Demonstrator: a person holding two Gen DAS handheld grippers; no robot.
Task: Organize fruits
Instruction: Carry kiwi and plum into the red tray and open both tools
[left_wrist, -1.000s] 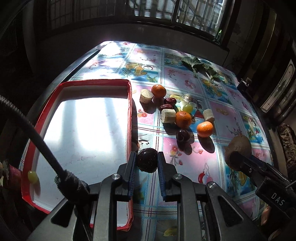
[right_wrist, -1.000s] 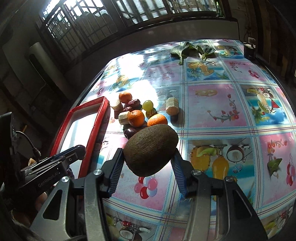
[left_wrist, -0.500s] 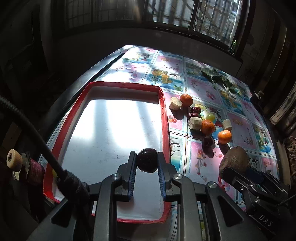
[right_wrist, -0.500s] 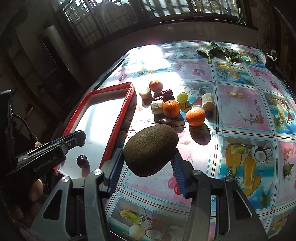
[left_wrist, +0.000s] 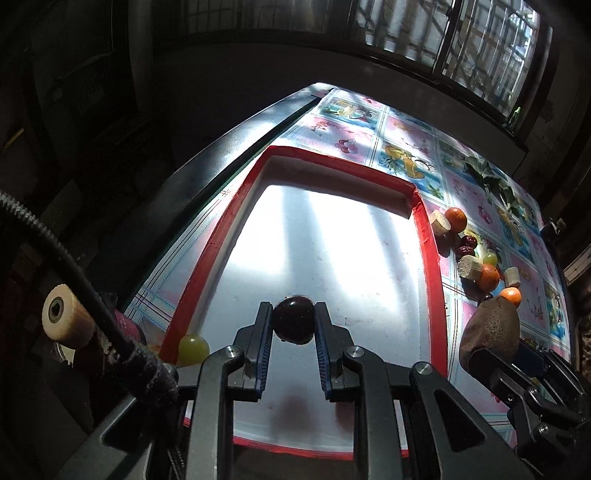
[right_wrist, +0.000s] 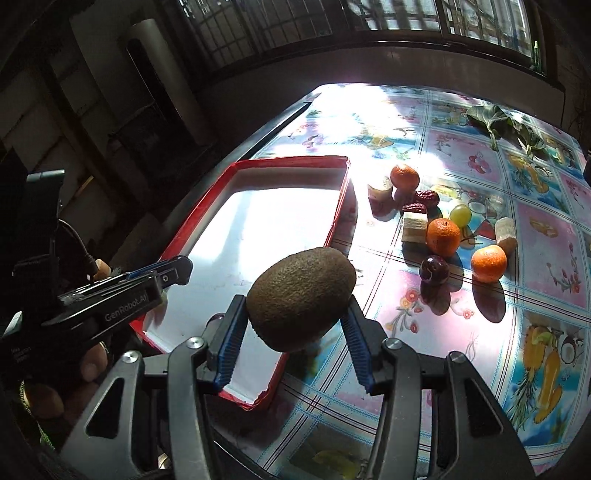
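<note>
Left wrist view: left gripper (left_wrist: 293, 325) clamps a dark plum (left_wrist: 293, 325) over the red tray (left_wrist: 430, 266); lower before releasing, lest it roll; right gripper (right_wrist: 295, 314) grips the kiwi (right_wrist: 301, 297).

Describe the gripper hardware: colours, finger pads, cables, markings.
Both grippers are dark grey metal linkages with silver pivot bolts and blue ribbed finger pads. The left gripper has a braided black cable and white "GenRobot.AI" lettering on its side; the right gripper looks identical.
</note>
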